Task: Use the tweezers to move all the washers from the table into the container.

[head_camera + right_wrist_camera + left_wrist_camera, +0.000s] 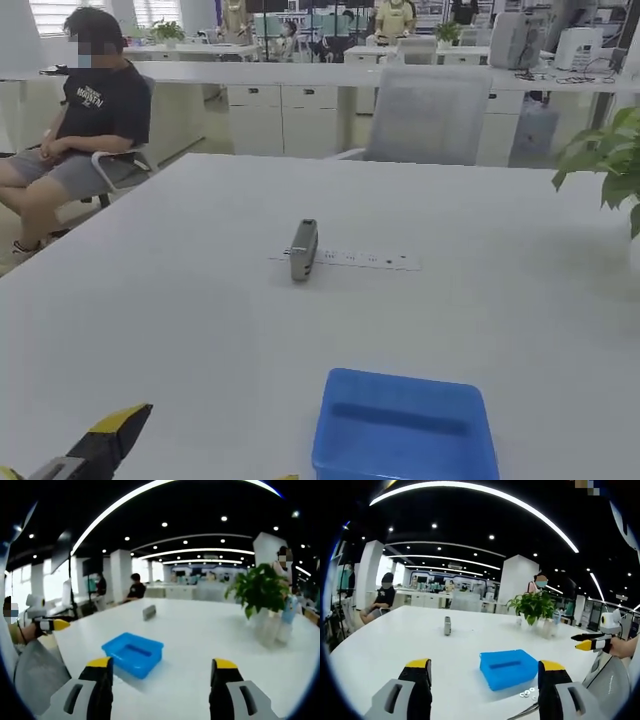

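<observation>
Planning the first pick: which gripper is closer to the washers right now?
Left. The washers lie just ahead of the left gripper, by its right jaw; the right gripper is held well off to the side, farther from them.

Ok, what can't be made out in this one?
Washers, left gripper view: too small to count.
Thin metal piece, left gripper view: cut off by the bottom edge and a jaw; possibly the tweezers, cannot confirm.
Blue container, head view: near end cut off by the bottom edge, so part of its floor is unseen.
Grey object, head view: too blurred to identify.
</observation>
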Demonstrator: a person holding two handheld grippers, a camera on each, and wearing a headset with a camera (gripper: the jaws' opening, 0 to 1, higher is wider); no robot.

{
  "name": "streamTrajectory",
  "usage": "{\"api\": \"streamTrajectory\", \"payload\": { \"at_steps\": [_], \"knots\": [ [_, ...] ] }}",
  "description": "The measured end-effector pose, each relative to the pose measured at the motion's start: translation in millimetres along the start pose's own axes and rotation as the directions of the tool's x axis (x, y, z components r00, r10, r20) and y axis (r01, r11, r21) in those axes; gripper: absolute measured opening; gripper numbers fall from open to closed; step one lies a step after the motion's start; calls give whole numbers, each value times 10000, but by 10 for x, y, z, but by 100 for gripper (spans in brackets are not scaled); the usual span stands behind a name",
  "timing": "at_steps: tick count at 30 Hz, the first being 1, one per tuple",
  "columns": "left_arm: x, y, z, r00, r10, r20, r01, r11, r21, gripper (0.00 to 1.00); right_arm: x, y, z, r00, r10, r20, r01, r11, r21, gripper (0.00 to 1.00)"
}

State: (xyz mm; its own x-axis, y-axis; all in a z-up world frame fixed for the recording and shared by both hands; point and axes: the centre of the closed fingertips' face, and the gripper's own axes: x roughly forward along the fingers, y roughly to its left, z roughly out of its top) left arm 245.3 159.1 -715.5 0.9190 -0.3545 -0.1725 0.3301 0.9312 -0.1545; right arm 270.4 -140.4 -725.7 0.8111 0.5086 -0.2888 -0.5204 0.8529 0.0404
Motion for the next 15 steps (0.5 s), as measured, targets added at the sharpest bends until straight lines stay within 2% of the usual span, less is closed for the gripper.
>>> {"api": "streamTrajectory", "payload": {
  "at_steps": [15],
  "knots": [
    [25,-78,-85,9978,-387,-534,390,9992,56,85,-17,-52,7,9995,-307,62,308,9995,-111,75]
  ]
}}
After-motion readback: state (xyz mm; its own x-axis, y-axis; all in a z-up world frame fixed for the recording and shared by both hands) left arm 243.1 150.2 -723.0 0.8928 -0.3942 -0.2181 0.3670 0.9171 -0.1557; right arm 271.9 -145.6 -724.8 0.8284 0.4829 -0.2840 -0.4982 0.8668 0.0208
